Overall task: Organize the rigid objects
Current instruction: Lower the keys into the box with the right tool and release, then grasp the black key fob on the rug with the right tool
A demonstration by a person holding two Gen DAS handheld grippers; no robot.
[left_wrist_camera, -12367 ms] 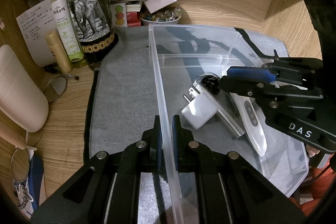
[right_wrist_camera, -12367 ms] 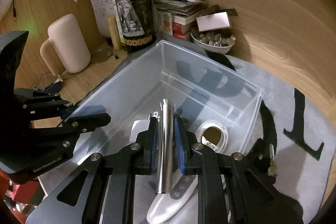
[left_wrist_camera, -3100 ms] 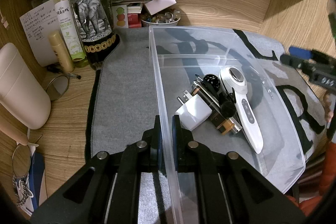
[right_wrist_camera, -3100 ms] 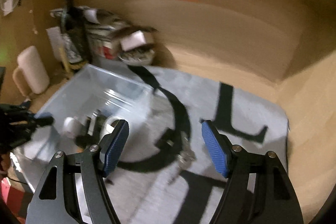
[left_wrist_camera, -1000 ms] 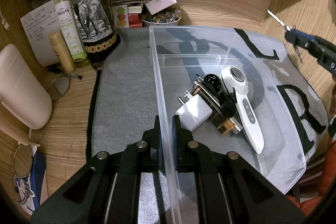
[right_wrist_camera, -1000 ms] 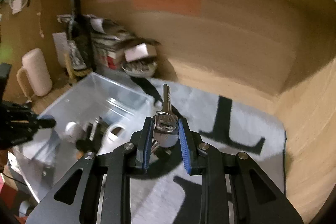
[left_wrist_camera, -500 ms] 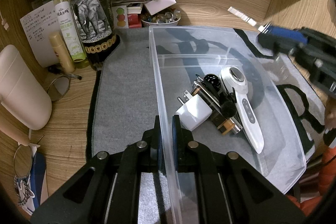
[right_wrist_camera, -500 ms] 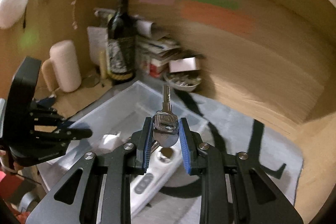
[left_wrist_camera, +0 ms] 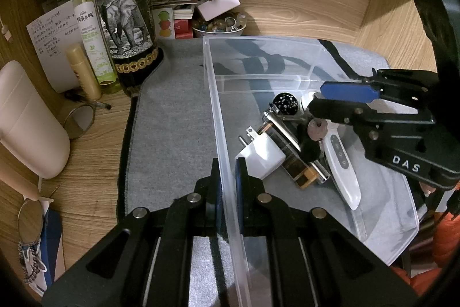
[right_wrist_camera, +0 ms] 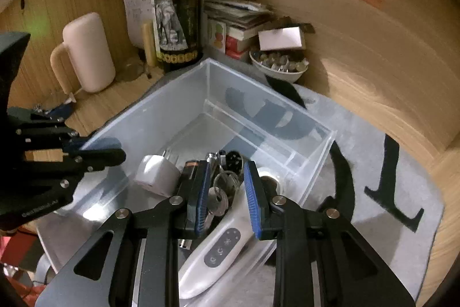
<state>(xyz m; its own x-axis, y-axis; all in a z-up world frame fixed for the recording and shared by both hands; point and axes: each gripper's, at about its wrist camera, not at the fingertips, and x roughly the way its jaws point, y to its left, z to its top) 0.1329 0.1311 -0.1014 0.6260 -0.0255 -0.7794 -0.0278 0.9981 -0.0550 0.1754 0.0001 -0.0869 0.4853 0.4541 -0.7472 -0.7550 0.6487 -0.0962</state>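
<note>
A clear plastic bin (left_wrist_camera: 212, 82) (right_wrist_camera: 184, 102) stands on a grey mat. In it lie a white plug adapter (left_wrist_camera: 261, 156) (right_wrist_camera: 156, 171), a white handheld device (left_wrist_camera: 342, 166) (right_wrist_camera: 221, 246), a metal lighter (left_wrist_camera: 293, 151) and a dark speckled ball (left_wrist_camera: 284, 101). My left gripper (left_wrist_camera: 227, 177) is shut on the bin's left wall. My right gripper (right_wrist_camera: 225, 192) (left_wrist_camera: 316, 102) hangs over the bin with its jaws parted. A bunch of keys (right_wrist_camera: 220, 192) (left_wrist_camera: 316, 130) is between and just below its fingers, over the other items.
At the back left stand a wine bottle (left_wrist_camera: 123, 10) (right_wrist_camera: 176, 16), a green spray bottle (left_wrist_camera: 92, 30), a small yellow tube (left_wrist_camera: 83, 71) and a beige mug (right_wrist_camera: 86, 51). A bowl of trinkets (left_wrist_camera: 220, 26) (right_wrist_camera: 279, 65) and stacked books sit against the wooden wall.
My right gripper came left from the mat with the keys, moved over the bin and has opened; the keys have left its grip. The left gripper has not moved.
</note>
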